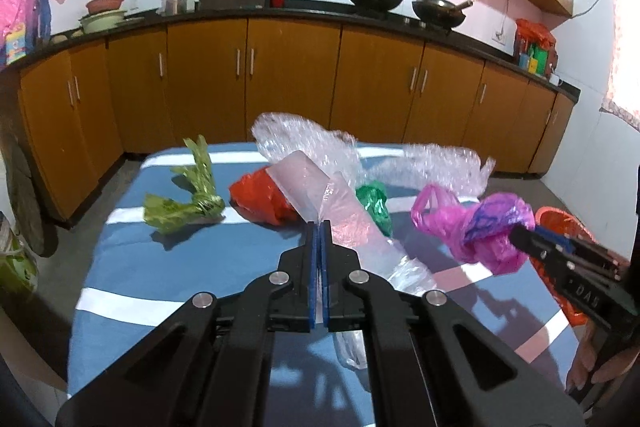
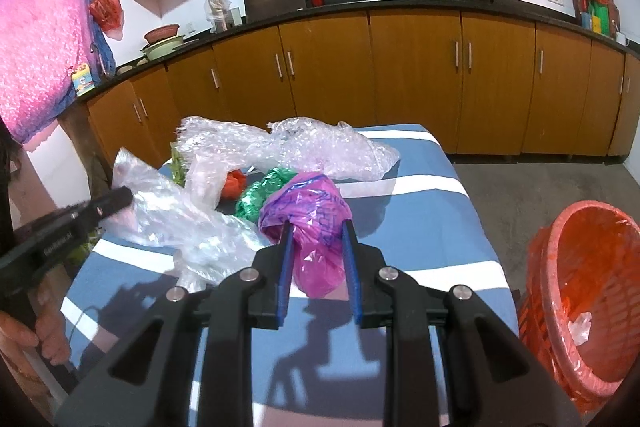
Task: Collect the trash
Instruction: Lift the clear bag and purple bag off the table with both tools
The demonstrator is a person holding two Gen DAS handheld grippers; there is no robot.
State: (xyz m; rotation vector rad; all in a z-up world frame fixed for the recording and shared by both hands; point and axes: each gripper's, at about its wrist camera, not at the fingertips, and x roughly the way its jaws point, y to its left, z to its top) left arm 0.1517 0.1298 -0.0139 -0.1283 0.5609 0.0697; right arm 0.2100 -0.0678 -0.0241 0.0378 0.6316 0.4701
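Left wrist view: the left gripper [image 1: 319, 227] at lower centre has its jaws fully closed, pinching a sheet of clear plastic film [image 1: 320, 195] that rises above the tips and trails down to the right onto the blue-and-white striped surface [image 1: 120, 259]. Beyond it, from left to right, lie a light green wrapper [image 1: 188, 199], a red bag [image 1: 260, 195], a dark green bag [image 1: 374, 203] and, toward the far edge, crumpled bubble wrap [image 1: 308, 143]. At right of frame the right gripper [image 1: 520, 231] enters from the lower right with a pink and purple bag [image 1: 480, 227] at its tips, lifted clear of the surface; part of an orange basket [image 1: 560, 219] shows behind it.

Right wrist view: the right gripper [image 2: 318, 227] at lower centre has its jaws partly closed, with the pink and purple bag [image 2: 308, 223] held between them. At left of frame the left gripper [image 2: 120, 197] pinches the clear plastic film [image 2: 168, 211]. The bubble wrap [image 2: 304, 147] lies at the far side, the dark green bag [image 2: 260, 197] and red bag [image 2: 234, 185] in front of it. The orange basket [image 2: 576, 291], lined with an orange bag, stands off the surface's right edge at lower right of frame
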